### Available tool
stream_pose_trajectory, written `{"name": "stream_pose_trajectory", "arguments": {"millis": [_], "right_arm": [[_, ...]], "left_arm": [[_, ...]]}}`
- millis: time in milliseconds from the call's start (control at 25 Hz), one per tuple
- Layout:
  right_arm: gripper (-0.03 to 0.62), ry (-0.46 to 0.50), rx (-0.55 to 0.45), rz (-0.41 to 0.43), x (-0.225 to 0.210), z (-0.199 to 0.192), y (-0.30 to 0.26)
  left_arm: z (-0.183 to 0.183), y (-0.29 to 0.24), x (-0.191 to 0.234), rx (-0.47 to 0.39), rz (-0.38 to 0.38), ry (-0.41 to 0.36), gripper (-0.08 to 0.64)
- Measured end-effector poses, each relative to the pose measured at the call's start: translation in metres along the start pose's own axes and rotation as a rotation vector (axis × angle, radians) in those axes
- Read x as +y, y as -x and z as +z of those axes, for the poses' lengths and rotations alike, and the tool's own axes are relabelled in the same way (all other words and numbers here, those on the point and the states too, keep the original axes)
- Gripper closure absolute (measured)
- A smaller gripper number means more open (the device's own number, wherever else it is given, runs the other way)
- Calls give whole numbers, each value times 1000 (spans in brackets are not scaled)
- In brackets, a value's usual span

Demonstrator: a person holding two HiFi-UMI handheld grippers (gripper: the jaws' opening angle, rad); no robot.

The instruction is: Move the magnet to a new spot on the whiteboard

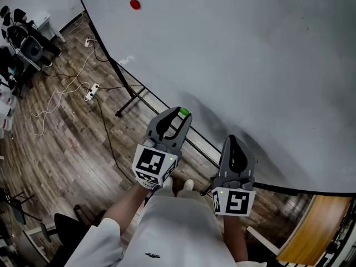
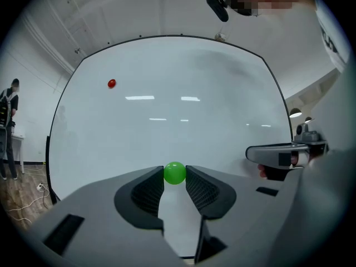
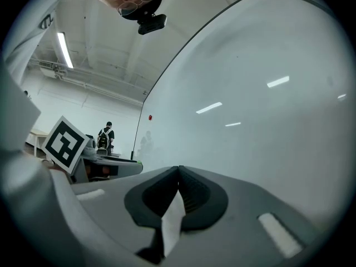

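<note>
Left of the whiteboard, a white power strip is lying on the wooden floor with cables trailing away from it, and a person with a backpack is standing well off beyond the board's left edge. On the board itself, a red magnet is sitting high in the upper left part, well apart from both tools.

Further right, low against the board and near its bottom edge, the left gripper is pointing at the white surface. Its jaws are clamping a small green magnet right at their tips, one ribbed pad pressing on each side of the ball. The green magnet is hanging just in front of the board's lower middle; whether it is touching the surface cannot be told.

Right of that, the right gripper is also pointing at the lower part of the board, just beside the left one. Its jaws are pressing together tip to tip, with nothing gripped between them. Both grippers' marker cubes are facing up toward the head camera, below the board's bottom rail.
</note>
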State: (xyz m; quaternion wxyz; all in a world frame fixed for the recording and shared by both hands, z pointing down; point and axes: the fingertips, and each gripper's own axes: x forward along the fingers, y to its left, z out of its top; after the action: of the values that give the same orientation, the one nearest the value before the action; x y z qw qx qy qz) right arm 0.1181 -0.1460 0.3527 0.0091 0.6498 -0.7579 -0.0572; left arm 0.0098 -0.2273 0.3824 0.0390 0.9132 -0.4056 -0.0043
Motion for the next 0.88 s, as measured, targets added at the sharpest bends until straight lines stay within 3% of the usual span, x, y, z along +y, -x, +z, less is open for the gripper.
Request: {"name": "stream_pose_trajectory", "arguments": {"millis": [400,880], "right_arm": [[584,-19,34,6,19,-28,-32],[584,-65,64,14,28,-52,-57]], "left_arm": [[-28,-25,25,22,-1,-17,437],[-38,-49,40,21,-6,-29,437]]}}
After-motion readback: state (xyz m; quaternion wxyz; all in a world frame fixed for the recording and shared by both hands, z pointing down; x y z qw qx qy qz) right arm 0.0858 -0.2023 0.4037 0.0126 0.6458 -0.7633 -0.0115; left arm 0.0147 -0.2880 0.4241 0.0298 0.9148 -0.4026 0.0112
